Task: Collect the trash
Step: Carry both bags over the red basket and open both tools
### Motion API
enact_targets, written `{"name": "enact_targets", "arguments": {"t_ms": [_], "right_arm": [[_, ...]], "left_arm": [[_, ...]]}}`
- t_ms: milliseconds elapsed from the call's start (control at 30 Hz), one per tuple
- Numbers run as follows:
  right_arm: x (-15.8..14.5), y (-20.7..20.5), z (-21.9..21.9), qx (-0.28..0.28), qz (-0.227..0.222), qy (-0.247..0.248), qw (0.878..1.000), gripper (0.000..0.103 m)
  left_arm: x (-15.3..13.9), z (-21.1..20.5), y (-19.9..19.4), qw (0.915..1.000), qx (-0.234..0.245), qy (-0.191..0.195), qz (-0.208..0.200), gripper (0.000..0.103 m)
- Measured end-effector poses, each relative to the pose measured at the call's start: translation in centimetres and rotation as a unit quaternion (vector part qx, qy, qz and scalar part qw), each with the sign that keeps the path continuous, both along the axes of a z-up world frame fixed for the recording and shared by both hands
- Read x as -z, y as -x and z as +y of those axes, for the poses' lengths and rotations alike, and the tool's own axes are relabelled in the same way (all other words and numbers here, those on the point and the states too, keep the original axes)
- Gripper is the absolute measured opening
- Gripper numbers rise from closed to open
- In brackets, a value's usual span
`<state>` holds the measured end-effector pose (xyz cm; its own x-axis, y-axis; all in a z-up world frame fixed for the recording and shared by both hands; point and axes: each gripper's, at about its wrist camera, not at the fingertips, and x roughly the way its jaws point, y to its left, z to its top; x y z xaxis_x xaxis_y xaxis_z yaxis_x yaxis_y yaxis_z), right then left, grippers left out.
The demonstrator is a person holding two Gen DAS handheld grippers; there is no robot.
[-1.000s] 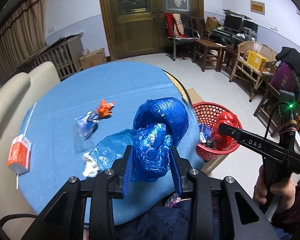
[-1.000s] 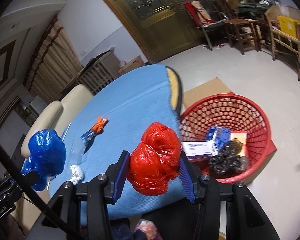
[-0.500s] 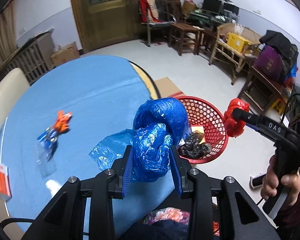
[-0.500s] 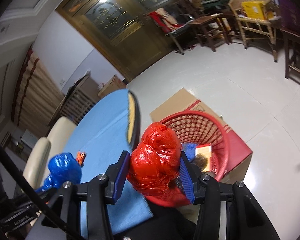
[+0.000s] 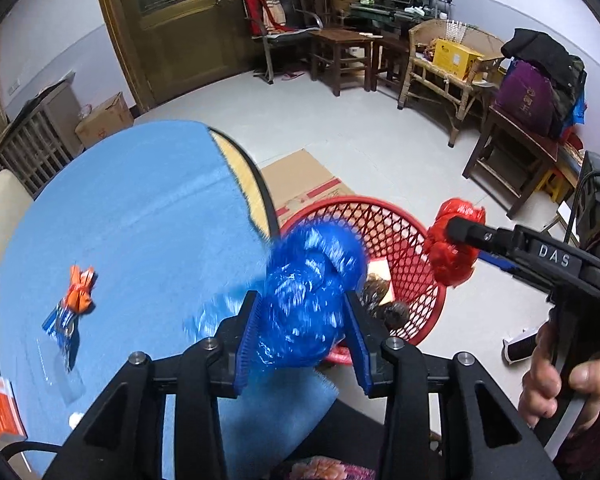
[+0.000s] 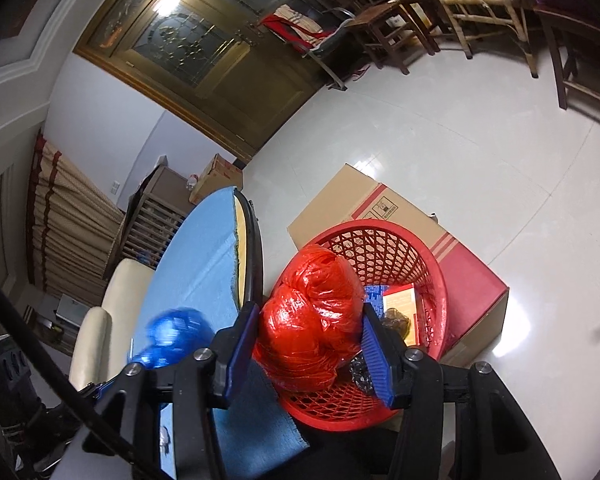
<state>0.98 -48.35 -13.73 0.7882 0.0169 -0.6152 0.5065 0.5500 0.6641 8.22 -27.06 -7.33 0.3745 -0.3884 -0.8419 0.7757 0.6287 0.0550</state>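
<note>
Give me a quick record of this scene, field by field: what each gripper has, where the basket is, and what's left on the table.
left gripper: jaws opening, blue plastic bag between them, blurred
right gripper: jaws opening, red plastic bag between them, above the basket
red basket: on the floor beside the table's edge, in front of a cardboard box; already holds some trash
table: blue cover; orange and blue wrappers and a small orange carton lie on it
</note>
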Motion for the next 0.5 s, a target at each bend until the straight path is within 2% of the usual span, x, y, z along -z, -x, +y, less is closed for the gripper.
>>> {"name": "enact_targets", "arguments": {"t_ms": [33, 67, 133, 367, 500], "right_arm": [[0.0, 0.0, -0.1, 0.002, -0.001, -0.007, 1.000, 0.062], [0.1, 0.0, -0.3, 0.005, -0.003, -0.013, 1.000, 0.068], [-0.1, 0.3, -0.5, 0.013, -0.008, -0.020, 1.000, 0.070], [-0.9, 0.6, -0.4, 0.015, -0.015, -0.009, 1.000, 0.069], [-1.5, 0.5, 0.4, 0.006, -0.016, 0.000, 1.000, 0.069]], "left_arm": [[-0.1, -0.2, -0.1, 1.0000, 0.002, 0.002, -0.001, 0.046], [-0.4, -0.3, 0.0, 1.0000, 0.004, 0.004, -0.005, 0.053], [-1.1, -0.2, 0.3, 0.9996, 0.005, 0.013, -0.022, 0.060], [-2.4, 3.0, 0.9, 0.9985, -0.008, 0.026, -0.047, 0.060], [-3.5, 8.7, 1.0, 0.9949, -0.048, 0.040, -0.079, 0.060]]}}
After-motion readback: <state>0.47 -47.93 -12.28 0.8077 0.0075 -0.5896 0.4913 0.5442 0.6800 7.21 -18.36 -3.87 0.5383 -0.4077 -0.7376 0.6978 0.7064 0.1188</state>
